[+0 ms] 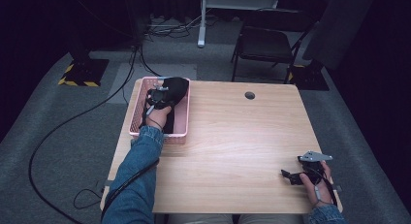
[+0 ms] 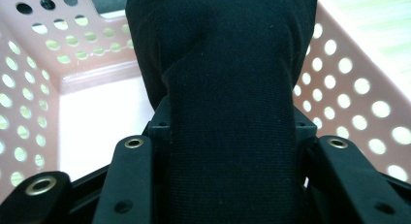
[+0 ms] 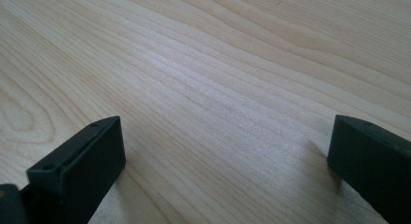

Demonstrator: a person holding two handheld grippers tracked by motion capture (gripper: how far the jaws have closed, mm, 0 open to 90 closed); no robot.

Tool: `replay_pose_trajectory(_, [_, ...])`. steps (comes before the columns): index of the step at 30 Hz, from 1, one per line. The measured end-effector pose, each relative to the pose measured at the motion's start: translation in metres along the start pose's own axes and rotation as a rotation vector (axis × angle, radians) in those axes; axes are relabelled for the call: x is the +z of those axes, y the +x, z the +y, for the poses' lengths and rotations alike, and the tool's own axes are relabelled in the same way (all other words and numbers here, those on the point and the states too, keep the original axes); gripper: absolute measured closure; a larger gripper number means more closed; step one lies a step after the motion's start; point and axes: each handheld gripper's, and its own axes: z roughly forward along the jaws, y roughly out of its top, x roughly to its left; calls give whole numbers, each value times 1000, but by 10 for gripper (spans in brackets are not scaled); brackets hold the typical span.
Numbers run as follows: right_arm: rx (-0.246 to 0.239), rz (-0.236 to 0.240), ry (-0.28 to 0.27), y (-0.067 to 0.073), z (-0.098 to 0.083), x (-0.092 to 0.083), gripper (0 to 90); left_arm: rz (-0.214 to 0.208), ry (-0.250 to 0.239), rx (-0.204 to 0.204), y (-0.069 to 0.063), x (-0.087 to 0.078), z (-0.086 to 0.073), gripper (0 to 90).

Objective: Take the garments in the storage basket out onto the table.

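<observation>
A black cloth is bunched inside a pink perforated basket at the table's far left. My left gripper reaches into the basket and is shut on the cloth. In the left gripper view the black cloth runs up between both jaws, with the pink basket walls on either side. My right gripper rests low over the wooden table near its front right corner. In the right gripper view, the right gripper is open with bare wood between the jaws.
A round cable hole sits near the table's far edge. A black folding chair stands behind the table. Cables trail over the grey floor at left.
</observation>
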Motion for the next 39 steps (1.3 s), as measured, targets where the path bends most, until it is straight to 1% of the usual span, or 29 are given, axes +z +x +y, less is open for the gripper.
replay_pose_trajectory(5, [0,0,0,0,0,0,1,6,-40,11,-3,-8,6,530])
replay_pose_trajectory(9, [0,0,0,0,0,0,1,3,-60,24,-7,-15,12,529])
replay_pose_trajectory(14, [0,0,0,0,0,0,1,2,-87,24,-11,-22,18,528])
replay_pose_trajectory(17, [0,0,0,0,0,0,1,10,-123,27,-14,-28,22,527])
replay_pose_trajectory(19, [0,0,0,0,0,0,1,12,-138,36,-16,-31,25,527])
replay_pose_trajectory(24, [0,0,0,0,0,0,1,-2,-164,43,-22,-36,31,526])
replay_pose_trajectory(28, [0,0,0,0,0,0,1,4,-193,41,-27,-40,35,526])
replay_pose_trajectory(31, [0,0,0,0,0,0,1,-4,-214,39,-31,-43,37,526])
replay_pose_trajectory(32, [0,0,0,0,0,0,1,-4,-214,39,-31,-43,37,525])
replay_pose_trajectory(37, [0,0,0,0,0,0,1,-23,-234,50,-40,-47,43,525])
replay_pose_trajectory(39, [0,0,0,0,0,0,1,-33,-244,48,-44,-49,45,524])
